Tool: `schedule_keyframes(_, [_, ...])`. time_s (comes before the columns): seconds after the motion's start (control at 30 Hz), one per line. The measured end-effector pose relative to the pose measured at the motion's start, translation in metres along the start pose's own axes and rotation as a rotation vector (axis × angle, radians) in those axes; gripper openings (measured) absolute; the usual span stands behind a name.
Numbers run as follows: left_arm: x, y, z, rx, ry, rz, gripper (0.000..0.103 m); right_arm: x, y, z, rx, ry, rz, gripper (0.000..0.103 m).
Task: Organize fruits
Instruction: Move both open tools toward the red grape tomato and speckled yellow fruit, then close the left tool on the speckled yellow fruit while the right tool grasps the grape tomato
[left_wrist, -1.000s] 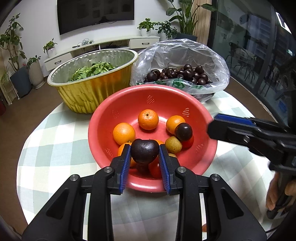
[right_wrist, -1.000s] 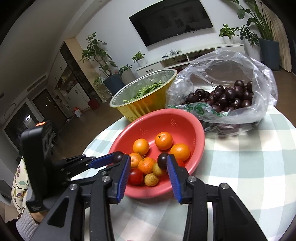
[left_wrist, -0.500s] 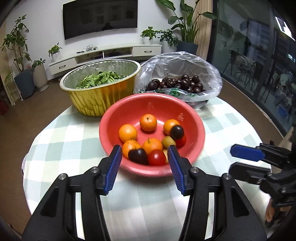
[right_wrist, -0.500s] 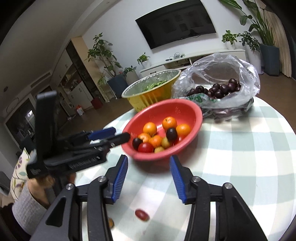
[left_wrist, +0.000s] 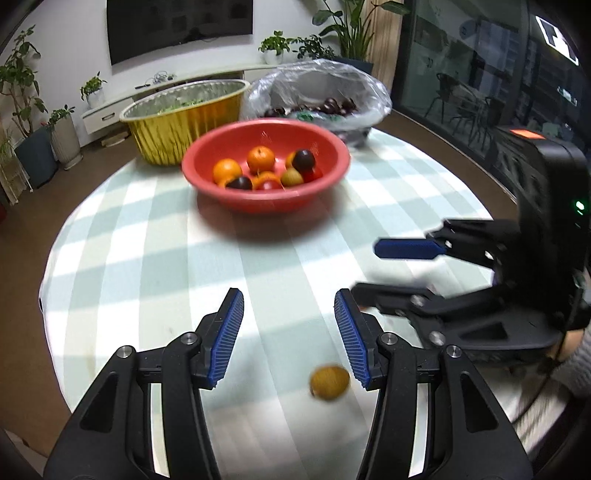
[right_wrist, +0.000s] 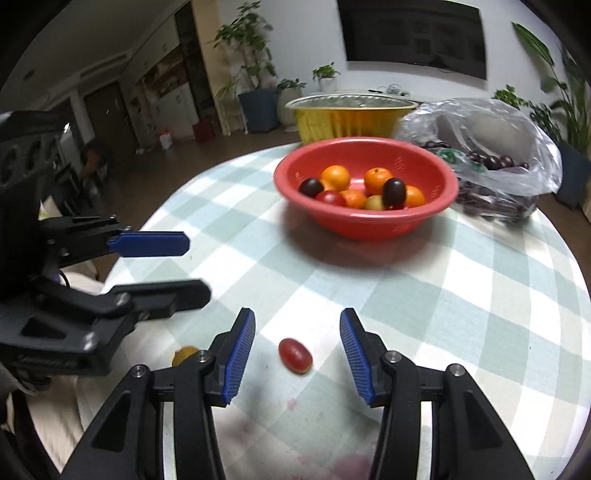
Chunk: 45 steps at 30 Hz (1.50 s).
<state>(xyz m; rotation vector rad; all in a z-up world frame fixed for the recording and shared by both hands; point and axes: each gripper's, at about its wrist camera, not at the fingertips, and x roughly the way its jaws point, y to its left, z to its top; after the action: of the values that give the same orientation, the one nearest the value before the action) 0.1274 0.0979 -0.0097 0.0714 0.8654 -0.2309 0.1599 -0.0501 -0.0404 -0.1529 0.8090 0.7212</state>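
A red bowl (left_wrist: 207, 162) (right_wrist: 436, 206) at the far side of the table holds oranges, dark plums, a tomato and a yellow-green fruit. My left gripper (left_wrist: 288, 332) is open and empty, low over the near table. A small yellow fruit (left_wrist: 329, 381) lies on the cloth just inside its right finger; it also shows in the right wrist view (right_wrist: 184, 355). My right gripper (right_wrist: 297, 349) is open and empty, with a small red tomato (right_wrist: 294, 356) lying on the cloth between its fingers. Each gripper shows in the other's view (left_wrist: 399, 269) (right_wrist: 166, 266).
A gold foil bowl (left_wrist: 184, 118) (right_wrist: 347, 118) of greens stands behind the red bowl. A clear plastic bag of dark cherries (left_wrist: 321, 99) (right_wrist: 487, 155) lies at the back right. The round table has a checked cloth (left_wrist: 147, 229) with purple stains near the front edge (right_wrist: 295, 406).
My left gripper let go of the dark plum into the red bowl and opened. Both grippers pulled back from the bowl and dropped low over the near table.
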Motion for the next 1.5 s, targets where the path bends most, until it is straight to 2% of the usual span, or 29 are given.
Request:
schedule_keyframes(0.37, [0.006, -0.019, -0.042, 0.038, 0.074, -0.013, 0.049, 0.010, 0.003, -0.010, -0.033, 0.058, -0.010, 0.050])
schedule_keyframes(0.87, [0.024, -0.029, -0.049, 0.069, 0.107, -0.030, 0.048, 0.021, 0.012, -0.015, -0.083, 0.097, -0.042, 0.041])
schedule_keyframes(0.97, [0.027, -0.032, -0.051, 0.074, 0.113, -0.030, 0.039, 0.021, 0.011, -0.015, -0.084, 0.099, -0.044, 0.040])
schedule_keyframes(1.3, [0.028, -0.028, -0.052, 0.063, 0.103, -0.010, 0.028, 0.020, 0.008, -0.014, -0.090, 0.095, -0.058, 0.023])
schedule_keyframes(1.5, [0.026, -0.027, -0.052, 0.048, 0.100, -0.014, 0.026, 0.016, 0.006, -0.012, -0.060, 0.081, -0.031, 0.023])
